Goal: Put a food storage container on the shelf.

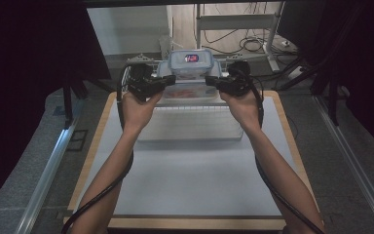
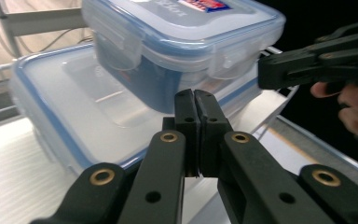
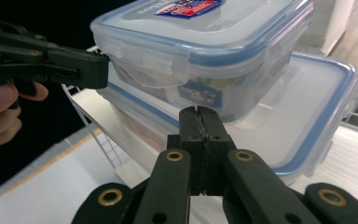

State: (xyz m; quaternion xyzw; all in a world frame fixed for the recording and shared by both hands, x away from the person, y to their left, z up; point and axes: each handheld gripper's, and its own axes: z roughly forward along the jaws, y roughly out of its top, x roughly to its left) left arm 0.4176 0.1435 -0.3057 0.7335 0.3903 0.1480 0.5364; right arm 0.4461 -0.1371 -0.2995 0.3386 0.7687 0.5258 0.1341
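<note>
A small clear box with a blue-rimmed lid and a red label (image 1: 191,61) (image 2: 182,32) (image 3: 200,42) sits on a larger flat clear box (image 1: 187,90) (image 2: 60,98) (image 3: 307,107). Both rest on a white wire rack (image 1: 190,122). My left gripper (image 1: 168,82) (image 2: 196,93) (image 3: 105,70) is at the stack's left side, jaws shut with nothing between them. My right gripper (image 1: 212,82) (image 3: 198,112) (image 2: 261,70) is at the stack's right side, also shut and empty. Each tip points inward at the small box's side clips. I cannot tell whether they touch it.
The rack stands at the far end of a white table top with a wooden border (image 1: 190,175). Black curtains (image 1: 29,44) hang on both sides. Cables and a metal stand (image 1: 272,44) lie on the floor beyond the table.
</note>
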